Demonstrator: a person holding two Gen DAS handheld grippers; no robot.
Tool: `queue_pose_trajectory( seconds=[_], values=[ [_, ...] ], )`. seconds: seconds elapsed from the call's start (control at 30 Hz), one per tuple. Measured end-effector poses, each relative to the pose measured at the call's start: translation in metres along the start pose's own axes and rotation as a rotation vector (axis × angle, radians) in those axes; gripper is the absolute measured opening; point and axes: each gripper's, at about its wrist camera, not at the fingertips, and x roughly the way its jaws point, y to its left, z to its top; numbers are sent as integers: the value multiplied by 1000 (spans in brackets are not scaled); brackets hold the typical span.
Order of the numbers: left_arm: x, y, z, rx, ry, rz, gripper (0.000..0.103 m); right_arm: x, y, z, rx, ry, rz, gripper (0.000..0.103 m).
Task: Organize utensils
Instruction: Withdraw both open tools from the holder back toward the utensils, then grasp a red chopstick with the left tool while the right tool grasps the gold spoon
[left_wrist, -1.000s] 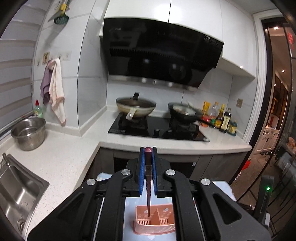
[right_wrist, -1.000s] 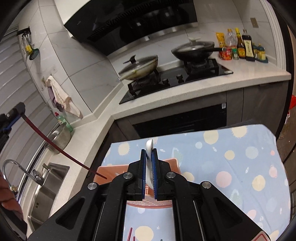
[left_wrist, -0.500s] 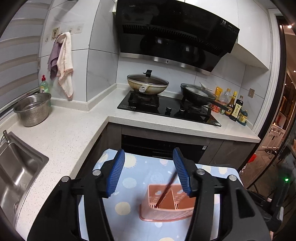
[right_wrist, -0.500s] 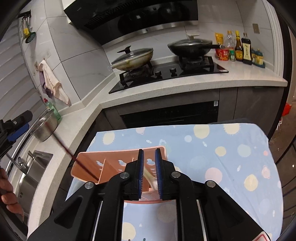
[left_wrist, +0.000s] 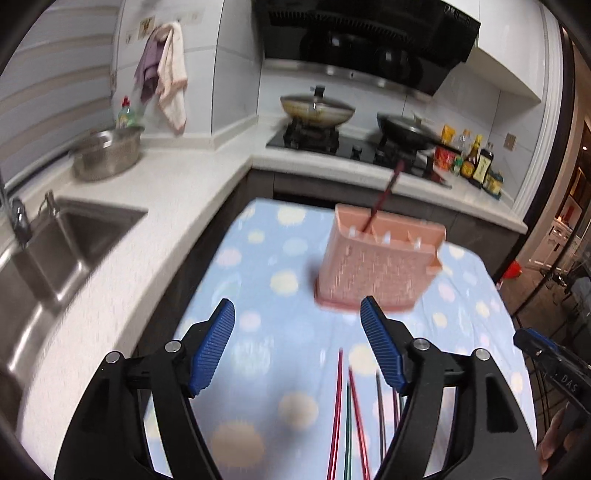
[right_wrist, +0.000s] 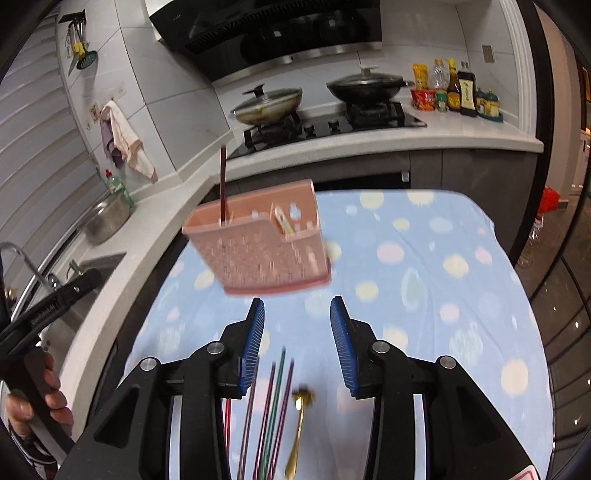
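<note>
Chopsticks (right_wrist: 273, 406) lie lengthwise on the cloth, pointing toward the basket (right_wrist: 258, 243), beneath both empty, spread grippers (right_wrist: 297, 325) (left_wrist: 297, 332)

We see a pale blue tablecloth (right_wrist: 443, 280) with yellow, pink and white dots. Salmon-pink utensil caddy (right_wrist: 258, 243), perforated wall. Dark red chopstick (right_wrist: 223, 181) standing in it, cream-white spoon (right_wrist: 283, 221) too. Loose chopsticks (left_wrist: 351, 417) are red, green, dark grey. Gold fork (right_wrist: 300, 424). Left gripper (left_wrist: 295, 345) and right gripper (right_wrist: 297, 341): black bodies, ribbed blue pads. Countertop (left_wrist: 162, 206) is speckled white.
</note>
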Motion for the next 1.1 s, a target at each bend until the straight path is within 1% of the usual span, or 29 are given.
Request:
queue_pose_trajectory(
  seconds=[0.07, 0.17, 0.23, 0.3, 0.47, 0.57, 0.7, 0.73, 0.9, 0.97, 1.07, 1.1],
  values=[
    [-6, 3, -29, -6, 35, 11, 67, -8, -2, -24, 3, 28, -12, 37],
    [-12, 6, -64, -18, 88, 3, 67, -16, -2, -59, -4, 70, -35, 37],
    [-16, 4, -87, 3, 113, 23, 67, -20, -1, -80, -16, 93, -55, 37],
    [-20, 3, -108, 14, 136, 20, 67, -22, -3, -100, -13, 122, -54, 37],
    [-20, 0, -151, 33, 207, 12, 67, -23, -4, -144, -8, 203, -56, 37],
    [-19, -3, -170, 39, 239, 6, 67, -24, -2, -161, -12, 229, -51, 37],
    [-10, -6, -188, 49, 277, 2, 62, -25, 1, -172, -27, 248, -52, 37],
    [-8, -7, -190, 52, 285, 3, 59, -25, 1, -174, -28, 250, -54, 37],
    [0, -11, -193, 63, 295, -4, 59, -25, 1, -175, -20, 251, -56, 37],
    [4, -13, -194, 67, 298, -5, 57, -24, 1, -176, -19, 255, -56, 37],
    [11, -16, -195, 77, 310, -11, 50, -22, 1, -176, -20, 258, -57, 37],
    [13, -17, -195, 79, 316, -13, 43, -22, 1, -176, -21, 258, -59, 37]
  ],
)
